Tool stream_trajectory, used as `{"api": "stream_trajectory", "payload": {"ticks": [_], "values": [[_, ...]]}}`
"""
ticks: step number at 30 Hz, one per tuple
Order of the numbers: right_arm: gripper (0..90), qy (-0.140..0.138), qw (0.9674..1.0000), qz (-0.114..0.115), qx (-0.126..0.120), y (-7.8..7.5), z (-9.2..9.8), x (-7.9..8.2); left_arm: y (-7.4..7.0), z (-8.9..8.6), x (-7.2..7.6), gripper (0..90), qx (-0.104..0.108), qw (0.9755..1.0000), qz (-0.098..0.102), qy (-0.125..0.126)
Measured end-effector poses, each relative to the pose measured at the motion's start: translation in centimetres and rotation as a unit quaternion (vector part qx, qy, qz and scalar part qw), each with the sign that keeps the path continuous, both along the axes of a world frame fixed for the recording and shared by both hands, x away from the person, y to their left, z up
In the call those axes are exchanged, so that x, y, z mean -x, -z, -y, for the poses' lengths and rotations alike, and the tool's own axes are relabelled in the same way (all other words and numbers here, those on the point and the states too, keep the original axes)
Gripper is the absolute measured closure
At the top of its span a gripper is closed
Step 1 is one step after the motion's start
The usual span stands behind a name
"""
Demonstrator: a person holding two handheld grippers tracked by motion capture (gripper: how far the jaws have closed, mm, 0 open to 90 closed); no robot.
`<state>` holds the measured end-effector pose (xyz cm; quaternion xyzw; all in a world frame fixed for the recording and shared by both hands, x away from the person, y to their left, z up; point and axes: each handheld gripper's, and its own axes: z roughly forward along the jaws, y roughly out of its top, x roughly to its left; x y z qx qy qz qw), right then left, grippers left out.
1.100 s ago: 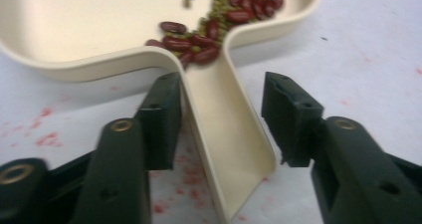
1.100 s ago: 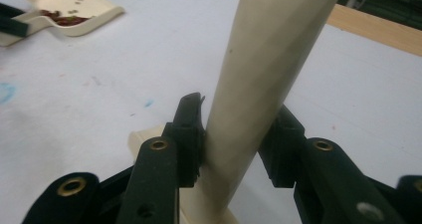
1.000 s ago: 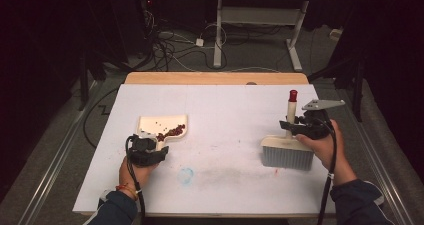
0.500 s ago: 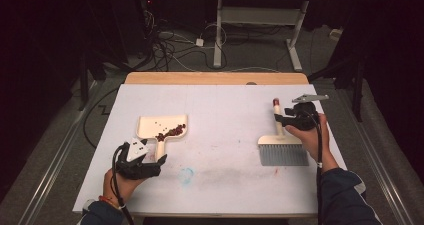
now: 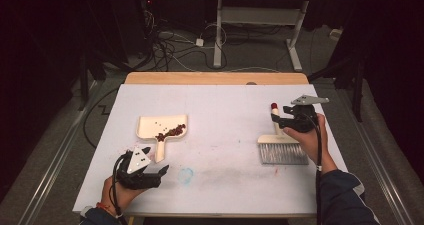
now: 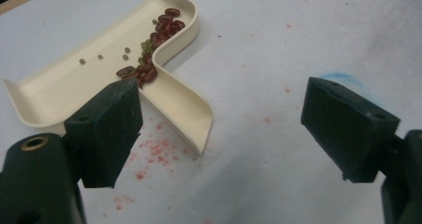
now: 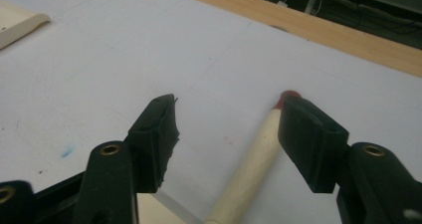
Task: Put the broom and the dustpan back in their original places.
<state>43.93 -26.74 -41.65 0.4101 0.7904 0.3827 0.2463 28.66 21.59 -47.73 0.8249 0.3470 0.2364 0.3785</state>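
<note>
Left gripper (image 6: 219, 129) view alone resolves green beans (image 6: 147, 46) among dustpan's (image 6: 54, 89) red.

We see no readable text, labels, brands or numbers anywhere. We check the cream dustpan (image 6: 99, 74), the brush (image 5: 281, 146) and its red-tipped handle (image 7: 259, 154), the white table cover (image 5: 225, 115) and both gripper bodies: all plain. Only unlettered marks: a blue smudge (image 5: 186, 175) and red specks (image 6: 154, 152) by the left gripper's jaws.
</note>
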Motion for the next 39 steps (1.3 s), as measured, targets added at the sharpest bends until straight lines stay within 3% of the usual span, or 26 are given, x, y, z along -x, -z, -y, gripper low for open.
{"api": "stream_trajectory", "payload": {"ticks": [2,11,19,22,29,39], "values": [[37.6,-0.001,0.9999,0.012,0.010,-0.3,-0.3,0.3,0.2,0.0,0.1,16.4,-0.001,1.0000,0.003,0.001],[33.2,-0.013,0.9990,0.042,-0.005,-1.4,-1.0,1.4,0.3,0.4,0.1,16.3,-0.008,1.0000,0.003,-0.003],[29.3,-0.019,0.9980,0.059,-0.006,-2.3,-1.1,2.7,0.2,0.9,0.4,16.4,-0.011,0.9998,0.017,0.010],[28.1,-0.025,0.9974,0.068,-0.007,-2.7,-1.2,3.2,0.0,1.0,0.5,16.4,-0.016,0.9992,0.033,0.015],[24.4,-0.025,0.9959,0.086,-0.013,-3.6,-1.2,4.6,0.3,1.2,0.5,16.4,-0.020,0.9995,0.018,0.018],[22.5,-0.034,0.9939,0.105,-0.003,-3.9,-1.5,6.9,0.3,1.3,0.4,16.5,-0.023,0.9991,0.026,0.023]]}}
